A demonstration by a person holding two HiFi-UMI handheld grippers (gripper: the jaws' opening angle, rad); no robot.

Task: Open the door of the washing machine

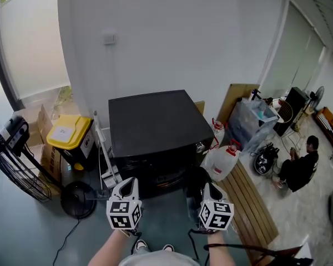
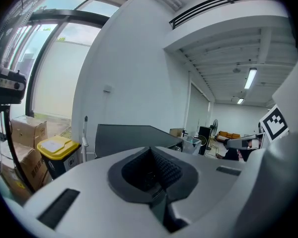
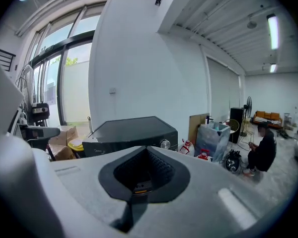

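The black washing machine [image 1: 155, 121] stands against the white wall, and I look down on its flat top. Its dark front faces me and is seen only steeply, so the door is hard to make out. A round knob [image 3: 165, 144] sits at the front's upper right. My left gripper [image 1: 127, 183] hovers before the front's left part, jaws shut and empty. My right gripper [image 1: 202, 184] is level with it before the right part, also shut with nothing held. The left gripper view shows the machine [image 2: 134, 135] beyond the left gripper [image 2: 151, 175]. The right gripper view shows the machine [image 3: 131, 130] beyond the right gripper [image 3: 141, 175].
A yellow-lidded bin [image 1: 72, 132] and cardboard boxes [image 1: 47, 154] stand left of the machine, with a floor fan [image 1: 14, 159] and a round black base [image 1: 77, 199]. White jugs [image 1: 225, 162], a wooden slatted bench [image 1: 255, 204] and a seated person [image 1: 299, 165] are on the right.
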